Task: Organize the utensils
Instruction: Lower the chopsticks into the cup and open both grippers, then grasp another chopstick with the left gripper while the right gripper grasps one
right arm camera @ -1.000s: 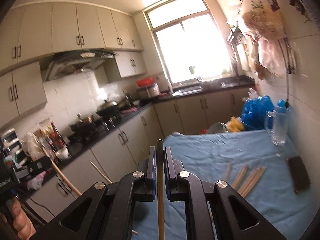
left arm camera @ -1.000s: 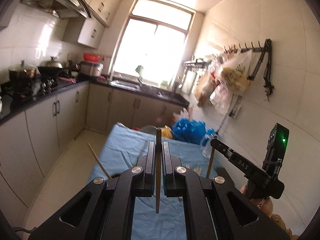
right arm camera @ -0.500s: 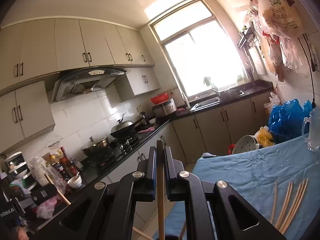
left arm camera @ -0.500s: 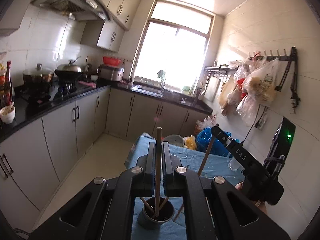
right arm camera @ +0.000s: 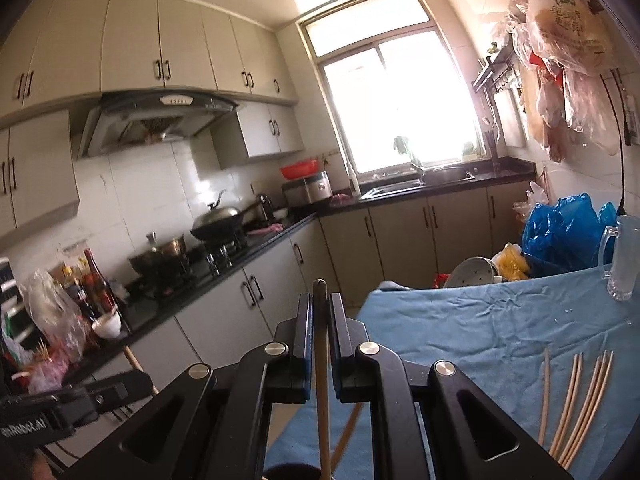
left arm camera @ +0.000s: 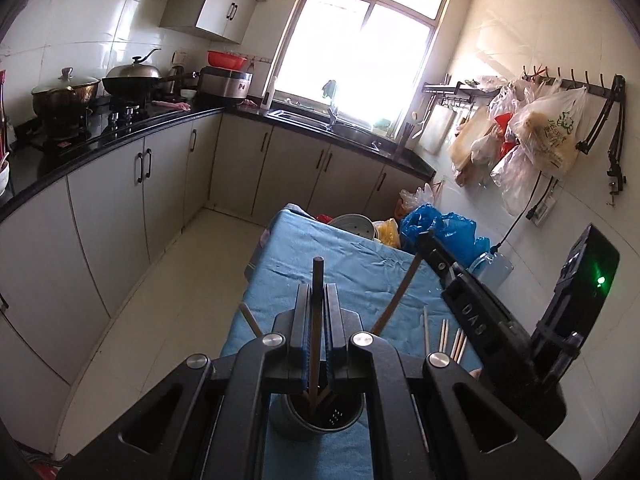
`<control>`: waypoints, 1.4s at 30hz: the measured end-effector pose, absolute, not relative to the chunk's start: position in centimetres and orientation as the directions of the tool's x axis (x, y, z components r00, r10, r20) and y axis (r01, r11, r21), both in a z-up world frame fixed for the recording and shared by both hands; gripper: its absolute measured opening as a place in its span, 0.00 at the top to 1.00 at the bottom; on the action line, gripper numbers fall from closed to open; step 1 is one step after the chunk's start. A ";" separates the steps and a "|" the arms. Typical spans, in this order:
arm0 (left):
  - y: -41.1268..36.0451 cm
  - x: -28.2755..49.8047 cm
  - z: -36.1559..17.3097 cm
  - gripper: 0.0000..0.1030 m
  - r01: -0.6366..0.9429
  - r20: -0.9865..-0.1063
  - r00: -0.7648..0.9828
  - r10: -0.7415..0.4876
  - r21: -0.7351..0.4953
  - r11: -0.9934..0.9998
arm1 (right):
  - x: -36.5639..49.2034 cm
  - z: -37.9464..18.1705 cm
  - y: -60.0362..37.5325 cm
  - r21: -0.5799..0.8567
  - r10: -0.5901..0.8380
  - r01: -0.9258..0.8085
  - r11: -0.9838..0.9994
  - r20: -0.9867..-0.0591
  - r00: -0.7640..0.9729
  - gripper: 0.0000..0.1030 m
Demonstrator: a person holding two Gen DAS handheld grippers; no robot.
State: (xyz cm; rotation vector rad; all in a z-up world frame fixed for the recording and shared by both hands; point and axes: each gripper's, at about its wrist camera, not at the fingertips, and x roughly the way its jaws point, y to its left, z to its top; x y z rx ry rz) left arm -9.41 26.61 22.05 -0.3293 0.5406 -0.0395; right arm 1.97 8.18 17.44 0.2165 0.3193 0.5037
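Here, the left tongs (left arm camera: pixel 318 320) are pinching 1 dark brown wooden chopstick (left arm camera: pixel 318 280) upright, its lower end inside the grey cylindrical utensil holder (left arm camera: pixel 316 420) directly below. The right tongs (right arm camera: pixel 320 328) are pinching 1 light wooden chopstick (right arm camera: pixel 322 400), its shaft running down toward the frame's bottom edge. The holder stands on the blue cloth-covered table (left arm camera: pixel 360 264). Loose pale bamboo chopsticks (right arm camera: pixel 576 396) lie flat on the cloth to the right. A clear glass mug (right arm camera: pixel 620 264) stands near the wall.

black fingers (left arm camera: pixel 334 312) — blue pads, silver screws
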 end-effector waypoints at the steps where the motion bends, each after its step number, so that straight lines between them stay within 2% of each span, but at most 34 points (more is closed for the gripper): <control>1: 26.6 -9.6 22.1 0.95 -0.052 -0.497 0.860 -0.119 -0.316 0.947 | 2.0 17.2 8.1 0.278 0.503 -0.437 0.856 -0.251 0.827 0.91; 3: 26.4 -10.1 22.4 0.95 -0.061 -0.489 0.866 -0.102 -0.308 0.950 | 2.1 17.0 7.8 0.278 0.501 -0.433 0.857 -0.261 0.825 0.84; 5: 26.3 -10.4 22.7 0.94 -0.065 -0.482 0.871 -0.092 -0.299 0.952 | 1.9 17.1 7.4 0.286 0.501 -0.430 0.856 -0.259 0.826 0.69; 8: 26.0 -11.3 23.4 0.86 -0.076 -0.474 0.877 -0.075 -0.292 0.954 | 1.2 17.7 6.6 0.283 0.496 -0.428 0.859 -0.244 0.834 0.64; 10: 25.9 -11.9 23.7 0.78 -0.082 -0.465 0.883 -0.067 -0.293 0.953 | 0.5 18.4 5.8 0.276 0.490 -0.427 0.861 -0.232 0.840 0.60; 14: 24.8 -13.4 24.5 0.77 -0.077 -0.450 0.891 -0.064 -0.288 0.955 | -0.9 19.3 3.6 0.268 0.471 -0.412 0.871 -0.210 0.857 0.53; 19: 21.7 -15.2 25.0 0.66 -0.020 -0.435 0.894 -0.110 -0.282 0.959 | -2.5 19.7 -0.5 0.260 0.424 -0.369 0.892 -0.203 0.882 0.41; 25: 15.1 -15.0 23.0 0.63 0.098 -0.486 0.846 -0.221 -0.265 0.959 | -3.4 17.9 -7.9 0.246 0.312 -0.248 0.937 -0.268 0.911 0.35; 30: 9.4 -11.9 18.8 0.63 0.162 -0.598 0.735 -0.320 -0.303 0.939 | -2.6 13.8 -14.8 0.254 0.209 -0.112 0.961 -0.395 0.894 0.34; 36: 4.2 -7.4 14.1 0.63 0.163 -0.688 0.658 -0.305 -0.266 0.950 | 0.0 7.3 -20.5 0.275 0.199 -0.045 0.960 -0.563 0.802 0.35; 37: 3.7 -6.5 13.5 0.63 0.160 -0.699 0.650 -0.299 -0.259 0.953 | 0.8 6.1 -21.2 0.291 0.218 -0.047 0.956 -0.592 0.776 0.37; 38: 3.0 -5.2 12.6 0.63 0.154 -0.713 0.638 -0.291 -0.252 0.955 | 1.6 5.0 -21.7 0.309 0.239 -0.049 0.950 -0.614 0.752 0.47; 40: 2.1 -3.1 11.1 0.69 0.140 -0.734 0.621 -0.276 -0.242 0.960 | 3.0 3.3 -22.4 0.336 0.268 -0.048 0.941 -0.649 0.712 0.56; 42: 1.4 -1.0 9.9 0.70 0.134 -0.748 0.606 -0.269 -0.237 0.962 | 4.5 2.0 -22.9 0.359 0.290 -0.044 0.932 -0.670 0.683 0.63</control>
